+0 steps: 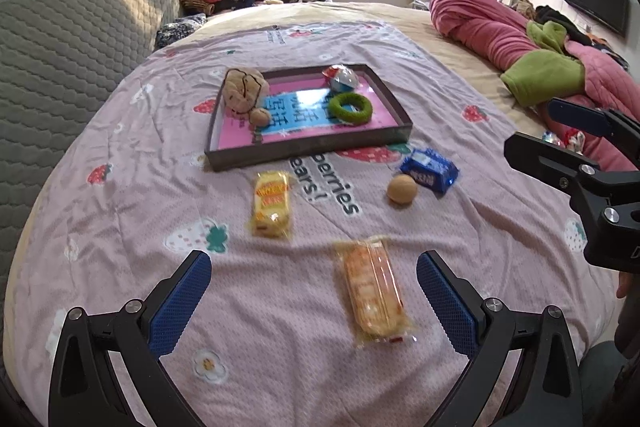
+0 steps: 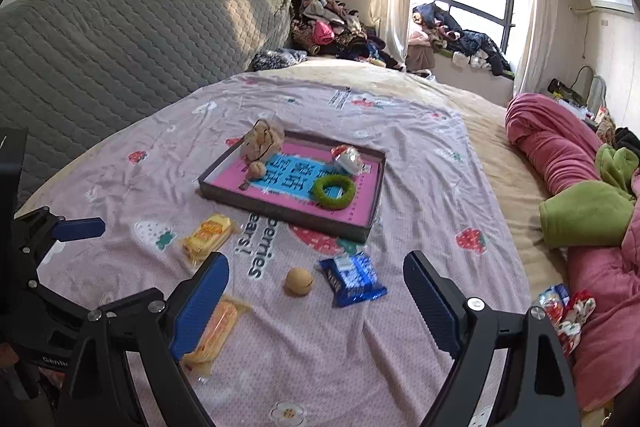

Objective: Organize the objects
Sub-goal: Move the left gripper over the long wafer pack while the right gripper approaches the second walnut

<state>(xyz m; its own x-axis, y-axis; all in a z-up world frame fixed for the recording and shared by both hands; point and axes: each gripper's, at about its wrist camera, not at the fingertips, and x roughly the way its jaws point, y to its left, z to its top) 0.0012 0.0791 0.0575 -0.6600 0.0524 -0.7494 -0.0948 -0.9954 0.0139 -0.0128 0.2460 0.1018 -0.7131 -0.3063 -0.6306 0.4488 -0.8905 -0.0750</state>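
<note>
While both claws hang over the pink strawberry-print sheet (image 1: 120,227), neither has hold of anything. The left gripper (image 1: 314,297) stands wide open, its 2 blue pads spread with bare sheet between them; the orange-wrapped snack (image 1: 374,293) lies between the fingers, nearer the right pad (image 1: 446,303) and touching neither. Just ahead of the left pad sits the yellow snack pack (image 1: 271,205). Further ahead and to the right lie the tan ball (image 1: 402,189) and, just beside it, the blue wrapper (image 1: 430,169).

The right gripper (image 2: 316,301) is also spread wide and empty. Between its fingers, a little ahead of the tips, lie the tan ball (image 2: 299,281) and the blue wrapper (image 2: 354,279). The orange-wrapped snack (image 2: 214,333) is partly hidden behind its left finger, and the yellow snack pack (image 2: 208,233) lies ahead of that finger.

Beyond both claws sits the dark-rimmed tray (image 1: 304,151) with a pink and blue floor. It holds 4 things: a beige plush toy (image 1: 242,89) at the far left corner, a small brown nut-like lump (image 1: 260,115) beside it, a green ring (image 1: 351,108) toward the right, and a red-and-white wrapped ball (image 1: 340,77) at the far right.

From the left wrist view the right gripper (image 1: 536,135) shows at the right edge, near a rolled pink blanket (image 1: 488,27).
</note>
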